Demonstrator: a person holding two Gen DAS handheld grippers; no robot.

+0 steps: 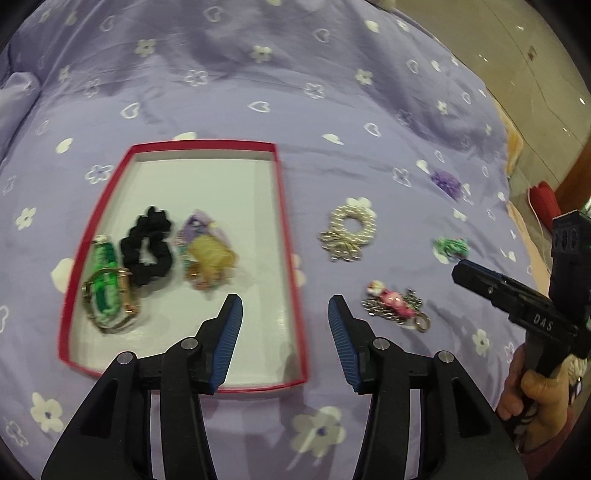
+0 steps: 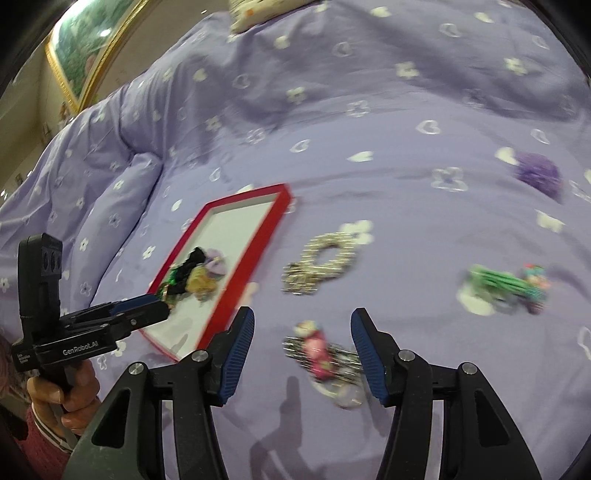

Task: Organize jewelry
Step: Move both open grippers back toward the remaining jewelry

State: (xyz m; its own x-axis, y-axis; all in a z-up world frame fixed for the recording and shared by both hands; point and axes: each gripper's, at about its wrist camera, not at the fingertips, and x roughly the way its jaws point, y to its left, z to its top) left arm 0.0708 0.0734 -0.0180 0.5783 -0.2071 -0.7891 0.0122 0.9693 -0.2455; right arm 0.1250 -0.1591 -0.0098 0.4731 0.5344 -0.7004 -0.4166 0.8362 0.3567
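A red-rimmed white box [image 1: 291, 236] lies on the purple bedspread. It holds a green watch [image 1: 107, 295], a black scrunchie [image 1: 147, 247] and a purple-and-yellow piece [image 1: 207, 251]. Loose on the bed to its right are a pearl ring piece [image 1: 351, 230], a pink charm on a chain [image 1: 395, 308], a green piece [image 1: 450, 247] and a purple flower piece [image 1: 445, 181]. My left gripper [image 1: 285, 317] is open over the box's right rim. My right gripper [image 2: 303, 334] is open just above the pink charm [image 2: 317, 354]. The box [image 2: 251, 236] also shows in the right wrist view.
The bedspread [image 1: 295, 74] is rumpled at the back. A beige floor [image 1: 535, 55] and a red object [image 1: 545, 195] lie beyond the bed's right edge. A framed picture [image 2: 92, 48] hangs at upper left. A pillow [image 2: 258, 11] sits at the top.
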